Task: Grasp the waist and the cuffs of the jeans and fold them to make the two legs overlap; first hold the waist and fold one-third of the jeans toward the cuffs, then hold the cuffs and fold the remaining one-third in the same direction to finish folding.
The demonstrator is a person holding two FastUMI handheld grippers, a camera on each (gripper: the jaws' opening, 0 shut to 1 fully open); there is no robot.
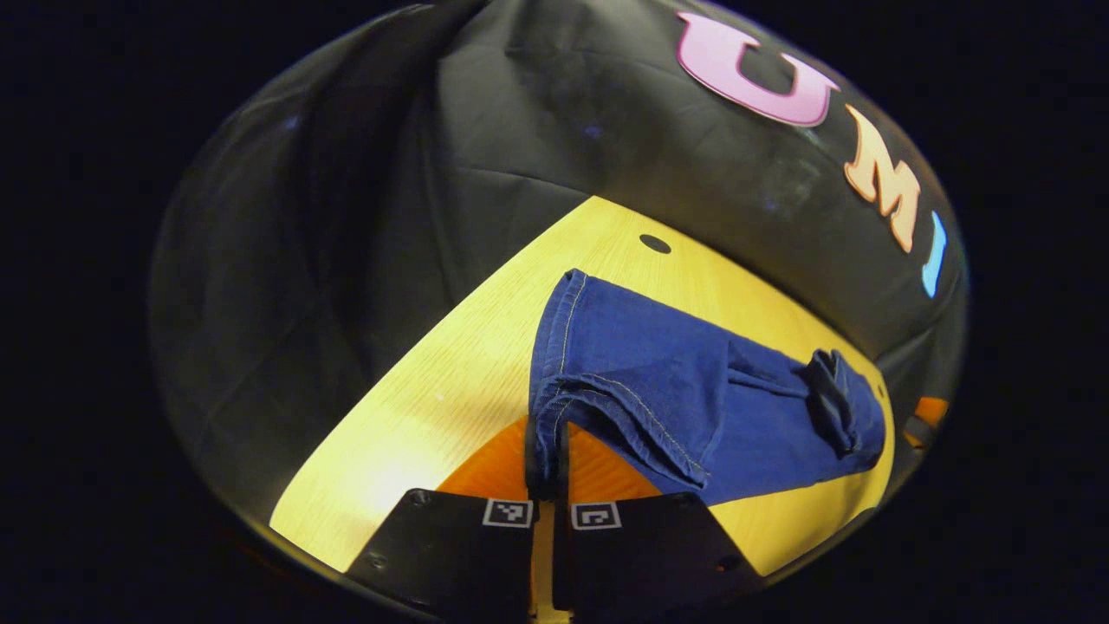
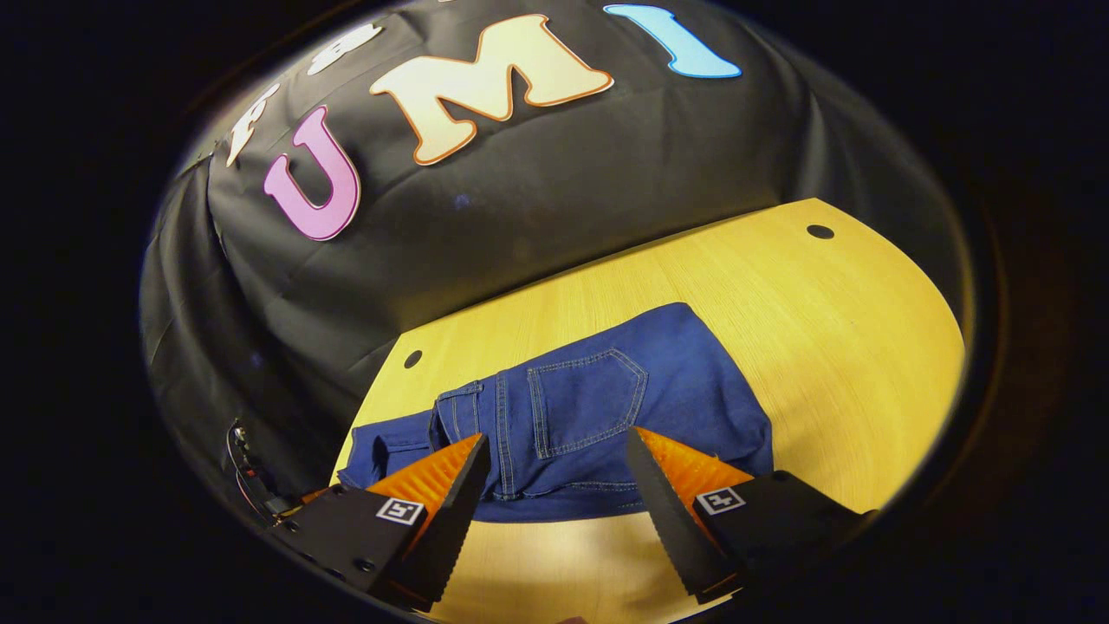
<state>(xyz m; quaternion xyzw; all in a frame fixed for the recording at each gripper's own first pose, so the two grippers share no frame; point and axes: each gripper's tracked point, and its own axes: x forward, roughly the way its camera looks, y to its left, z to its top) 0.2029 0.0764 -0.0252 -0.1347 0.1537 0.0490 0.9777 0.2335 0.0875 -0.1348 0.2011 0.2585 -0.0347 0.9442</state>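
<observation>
Blue jeans [image 1: 693,390] lie flat on the wooden table [image 1: 450,381], legs stacked one on the other. In the left gripper view the hemmed cuffs [image 1: 554,364] are nearest me, and my left gripper [image 1: 547,468] is shut on the near corner of them. In the right gripper view the jeans' [image 2: 589,407] waist end with a back pocket [image 2: 589,399] faces me. My right gripper [image 2: 554,485] stands open just above the near edge of that end, its fingers [image 2: 663,494] wide apart on either side of the pocket.
The table [image 2: 823,347] has small dark holes [image 2: 820,231] near its corners, one also behind the cuffs [image 1: 655,243]. Black cloth closes the booth behind the table. Bare wood lies to the right of the waist in the right gripper view.
</observation>
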